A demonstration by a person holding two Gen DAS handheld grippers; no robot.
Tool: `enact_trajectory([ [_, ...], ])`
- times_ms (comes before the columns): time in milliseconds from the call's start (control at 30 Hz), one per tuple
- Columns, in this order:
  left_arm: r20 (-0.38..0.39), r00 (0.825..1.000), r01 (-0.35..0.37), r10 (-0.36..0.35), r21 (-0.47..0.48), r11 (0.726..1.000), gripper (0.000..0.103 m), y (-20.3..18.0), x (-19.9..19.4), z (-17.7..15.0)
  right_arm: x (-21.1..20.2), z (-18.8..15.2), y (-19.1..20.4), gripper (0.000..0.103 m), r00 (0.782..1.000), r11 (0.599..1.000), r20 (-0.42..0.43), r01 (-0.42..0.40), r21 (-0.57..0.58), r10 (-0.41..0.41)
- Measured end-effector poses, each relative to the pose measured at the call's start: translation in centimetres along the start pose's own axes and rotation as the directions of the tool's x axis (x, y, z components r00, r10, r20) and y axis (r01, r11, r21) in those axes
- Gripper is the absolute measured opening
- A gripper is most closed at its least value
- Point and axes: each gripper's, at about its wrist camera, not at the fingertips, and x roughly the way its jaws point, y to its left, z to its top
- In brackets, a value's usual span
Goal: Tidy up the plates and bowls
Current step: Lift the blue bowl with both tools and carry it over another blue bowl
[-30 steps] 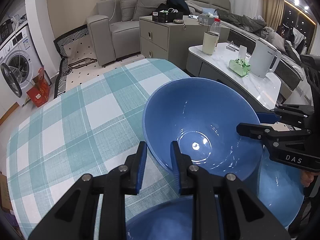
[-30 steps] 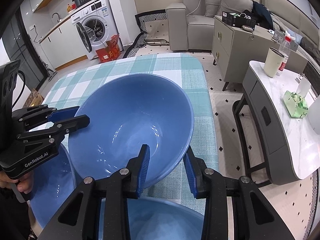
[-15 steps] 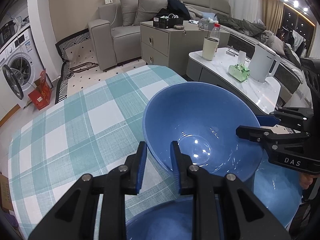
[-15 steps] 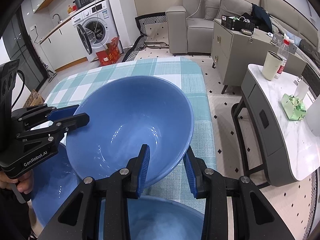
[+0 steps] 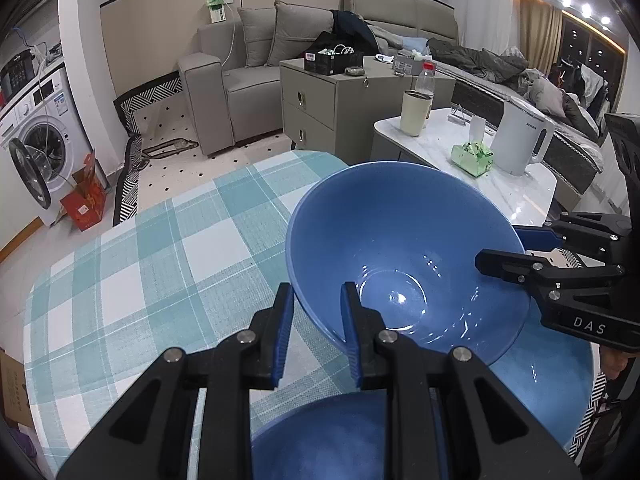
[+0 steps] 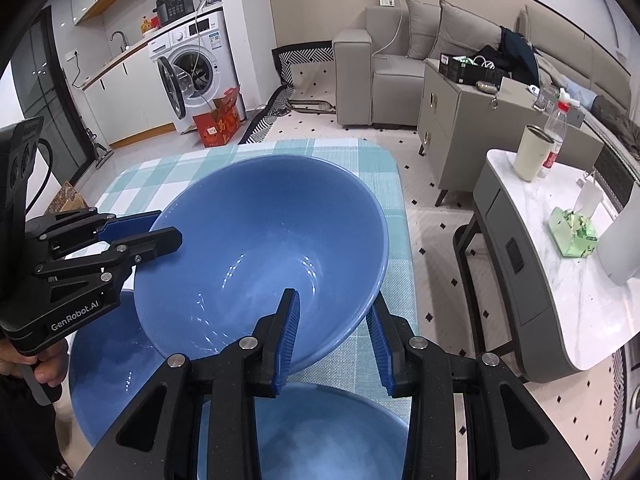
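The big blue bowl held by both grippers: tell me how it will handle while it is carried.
The big blue bowl looks glossy, so its rim may slip between the left gripper and right gripper. It looks rigid, probably ceramic, so likely heavy and breakable. It hangs tilted, pinched only at the rim, so it could swing.

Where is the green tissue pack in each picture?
Left wrist view: the green tissue pack sits right of centre in the upper half, on the white marble table, beside the white kettle.
Right wrist view: the pack is near the right edge, at mid height, on the same table.
Shared landmark: the cream tumbler on that table.
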Motion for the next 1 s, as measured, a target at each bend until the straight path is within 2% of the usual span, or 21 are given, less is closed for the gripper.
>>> enact_trajectory([
  [1000, 0.122, 0.992, -0.034, 0.034, -0.003, 0.999, 0.022, -0.9, -8.3, -1.3, -8.2, -1.1, 3.7, 0.035, 0.994, 0.999, 0.109, 0.013, -0.046, -0.007],
])
